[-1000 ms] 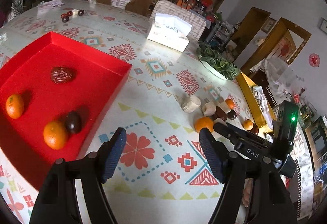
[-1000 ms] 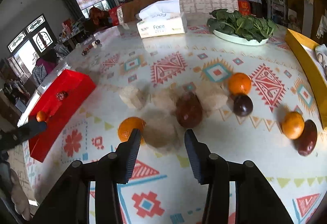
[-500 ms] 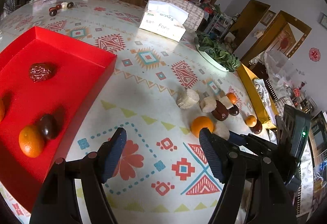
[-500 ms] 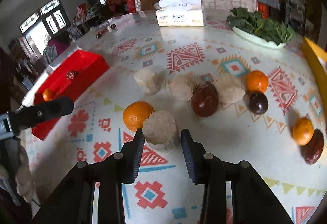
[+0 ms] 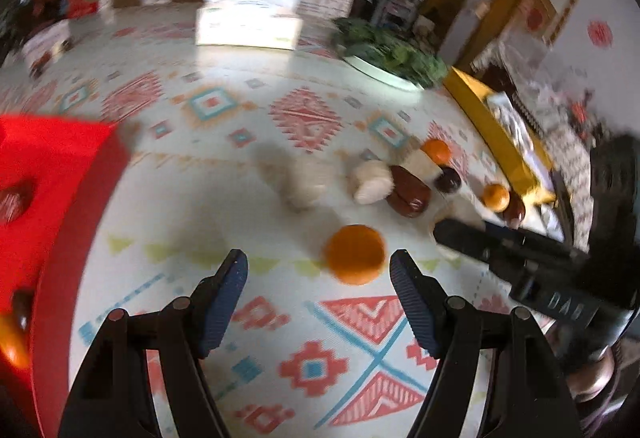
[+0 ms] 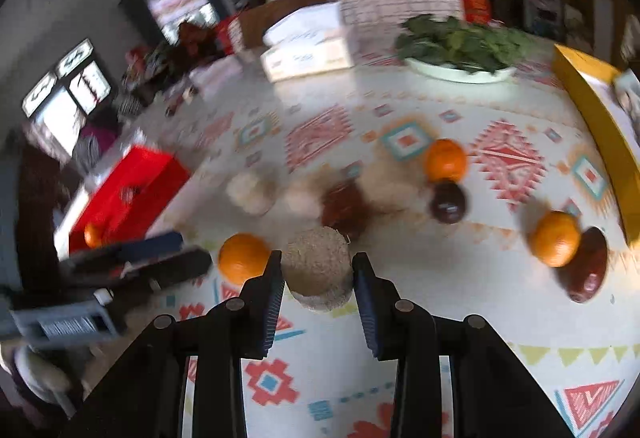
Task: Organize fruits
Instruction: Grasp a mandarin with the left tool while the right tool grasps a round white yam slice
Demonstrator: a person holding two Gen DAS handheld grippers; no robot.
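My left gripper is open just above the patterned table, and an orange lies just ahead between its fingertips, nearer the right one. My right gripper is open with its jaws on either side of a beige round lump; contact is unclear. The same orange lies left of that lump. Beyond lie pale lumps, a dark red date, a dark plum and more oranges. The red tray at left holds fruit.
A yellow tray stands at the right edge. A white plate of greens and a tissue box sit at the back. An orange and a date lie near the yellow tray.
Both views are now motion-blurred. My left gripper has swung right and closer to the orange. My right gripper has advanced so its jaws flank the beige lump.
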